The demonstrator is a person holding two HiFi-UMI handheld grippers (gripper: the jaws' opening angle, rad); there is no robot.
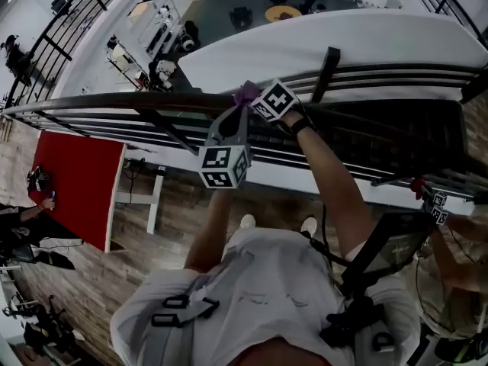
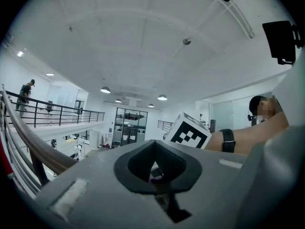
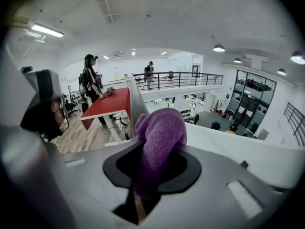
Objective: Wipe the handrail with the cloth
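- Purple cloth (image 1: 245, 93) sits bunched on top of the dark handrail (image 1: 152, 101), right where the two grippers meet.
- The right gripper (image 1: 255, 99) reaches in from the right, its marker cube beside the cloth. In the right gripper view its jaws are clamped on the cloth (image 3: 159, 135), which bulges up out of the right gripper (image 3: 157, 154) in a rounded wad.
- The left gripper (image 1: 238, 107) points up at the rail from below, with its tip just beside the cloth and its marker cube lower down, over the person's arm.
- In the left gripper view the jaws of the left gripper (image 2: 153, 149) are drawn together to a point. A sliver of purple shows low in the opening, but it is not clear whether they pinch it.
- The handrail (image 3: 135, 101) runs away from the right gripper as a pale strip; in the left gripper view the handrail (image 2: 28, 142) curves past on the left.
- A black watch (image 1: 300, 124) is on the right wrist.
- A red table (image 1: 80, 181) stands on the wooden floor to the left, on the person's side of the rail.
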